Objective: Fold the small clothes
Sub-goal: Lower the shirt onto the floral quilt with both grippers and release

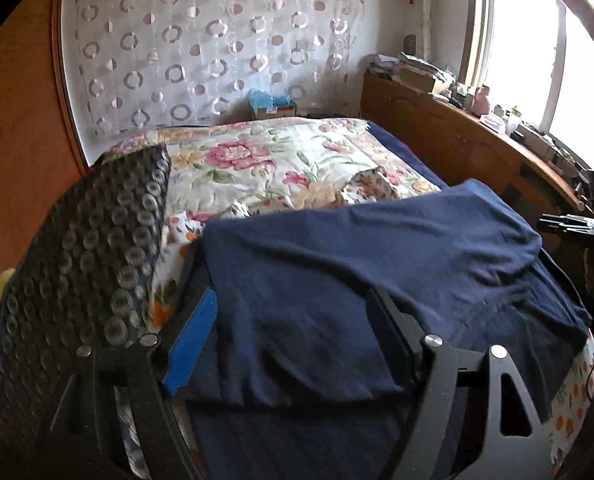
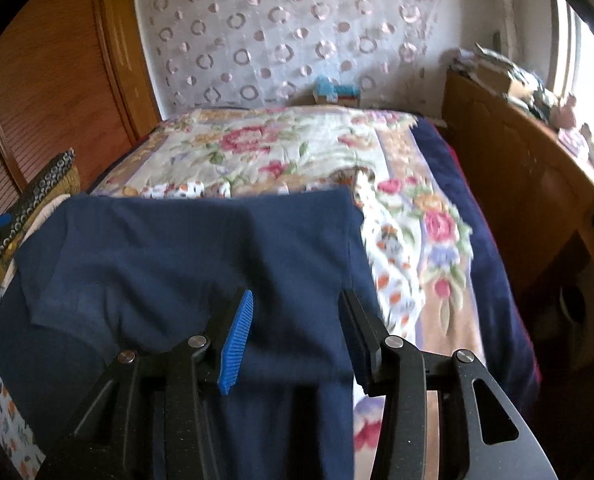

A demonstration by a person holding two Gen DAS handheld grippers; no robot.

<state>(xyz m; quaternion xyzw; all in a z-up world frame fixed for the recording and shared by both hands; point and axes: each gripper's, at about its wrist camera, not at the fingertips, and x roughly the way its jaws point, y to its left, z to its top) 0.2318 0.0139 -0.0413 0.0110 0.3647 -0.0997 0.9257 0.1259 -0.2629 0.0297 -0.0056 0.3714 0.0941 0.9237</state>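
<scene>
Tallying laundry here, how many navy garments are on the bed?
1: a navy garment, folded over, at the near end of the floral bedspread. Others may be hidden beneath.

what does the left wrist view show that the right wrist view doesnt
Only the left wrist view: the bright window, the dark dotted fabric up close, and the open left gripper.

Only the right wrist view: the slatted wooden door, and the open right gripper.

Both: the navy garment folded on the floral bedspread, the circle-patterned curtain, and the cluttered wooden shelf.
</scene>
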